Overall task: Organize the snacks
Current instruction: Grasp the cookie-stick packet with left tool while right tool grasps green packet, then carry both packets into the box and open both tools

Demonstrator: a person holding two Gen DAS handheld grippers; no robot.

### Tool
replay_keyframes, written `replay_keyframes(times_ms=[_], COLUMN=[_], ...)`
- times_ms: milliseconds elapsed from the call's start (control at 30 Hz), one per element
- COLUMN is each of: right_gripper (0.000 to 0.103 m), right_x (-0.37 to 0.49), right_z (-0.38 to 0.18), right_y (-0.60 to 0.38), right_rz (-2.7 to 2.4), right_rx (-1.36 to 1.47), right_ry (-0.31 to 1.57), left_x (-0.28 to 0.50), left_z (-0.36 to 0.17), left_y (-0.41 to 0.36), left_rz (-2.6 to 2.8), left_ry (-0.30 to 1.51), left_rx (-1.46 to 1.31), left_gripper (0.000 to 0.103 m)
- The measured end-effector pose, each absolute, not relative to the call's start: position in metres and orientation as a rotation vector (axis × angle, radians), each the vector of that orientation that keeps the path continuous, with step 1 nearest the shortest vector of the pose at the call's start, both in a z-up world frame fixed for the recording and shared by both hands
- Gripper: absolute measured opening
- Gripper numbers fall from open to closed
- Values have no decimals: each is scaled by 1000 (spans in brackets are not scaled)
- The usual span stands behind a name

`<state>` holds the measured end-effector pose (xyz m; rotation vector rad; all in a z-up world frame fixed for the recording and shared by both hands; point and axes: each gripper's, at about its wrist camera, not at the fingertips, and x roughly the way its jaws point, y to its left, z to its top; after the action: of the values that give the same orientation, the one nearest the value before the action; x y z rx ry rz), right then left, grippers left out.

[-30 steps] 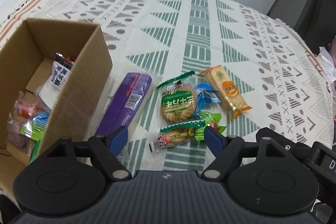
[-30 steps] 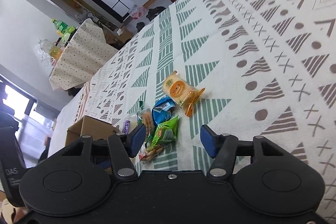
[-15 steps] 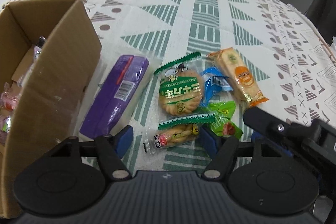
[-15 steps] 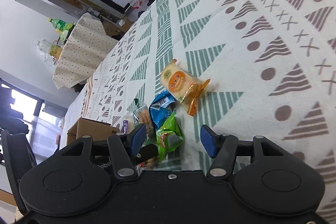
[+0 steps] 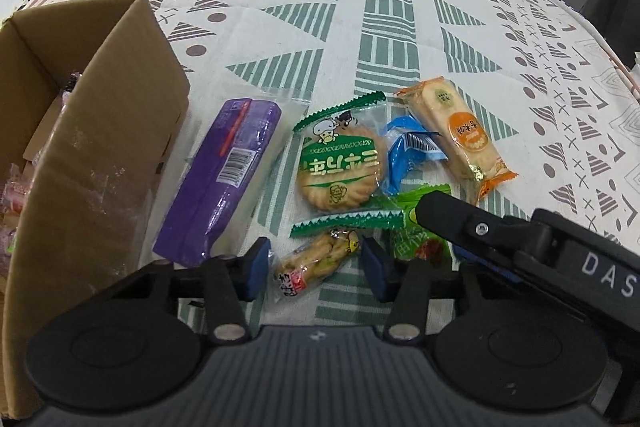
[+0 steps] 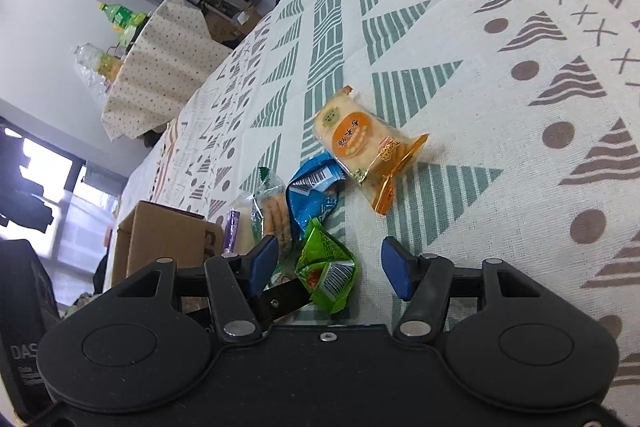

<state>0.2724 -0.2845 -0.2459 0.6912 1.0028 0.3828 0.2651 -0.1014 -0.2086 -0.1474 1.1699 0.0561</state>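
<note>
The left gripper [image 5: 316, 265] has just been closing, its pads flanking but not yet pressing the small biscuit-stick packet [image 5: 316, 261], whose long axis runs diagonally across the gap. The right gripper [image 6: 330, 265] stands apart over the green packet [image 6: 326, 269]. The cardboard box [image 5: 92, 147] lies further left.

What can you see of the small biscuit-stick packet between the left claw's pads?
The biscuit-stick packet is a small clear wrapper with a green zigzag-edged end and a red-printed end, pale sticks showing inside. It lies flat and slanted on the tablecloth, its green end by the round biscuit pack. The left claw has been closing around it.
</note>
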Motion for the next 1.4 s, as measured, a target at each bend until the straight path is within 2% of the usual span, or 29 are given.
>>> replay_keyframes(times_ms=[167,533,600,667,767,1167,1400], right_gripper=[54,53,48,28,18,7,6], right_x=[271,262,259,257,253,227,220], right_z=[-245,-239,-236,-236,-236,-207,-188], right_y=[-287,-275,-269,-262,-254,-262,-257], right_rz=[372,342,339,329,326,267,245], right_rx=[695,612,575,519,481,498,501], right_ry=[1002,1006,1009,1019,1033,963,919], left_x=[261,249,247,246,243,233,229], left_z=[-202,-178,-174,-172,-169,-145,-127], left_y=[-91,-68,-66,-64,-60,-45,-34], left_rz=[68,92,88,83,80,47,38], left_ry=[1173,1110,1100,1093,1086,1022,964], left_rx=[-182,-229,-235,-243,-260,-330,-368], left_gripper=[43,43,43,43,43,43,43])
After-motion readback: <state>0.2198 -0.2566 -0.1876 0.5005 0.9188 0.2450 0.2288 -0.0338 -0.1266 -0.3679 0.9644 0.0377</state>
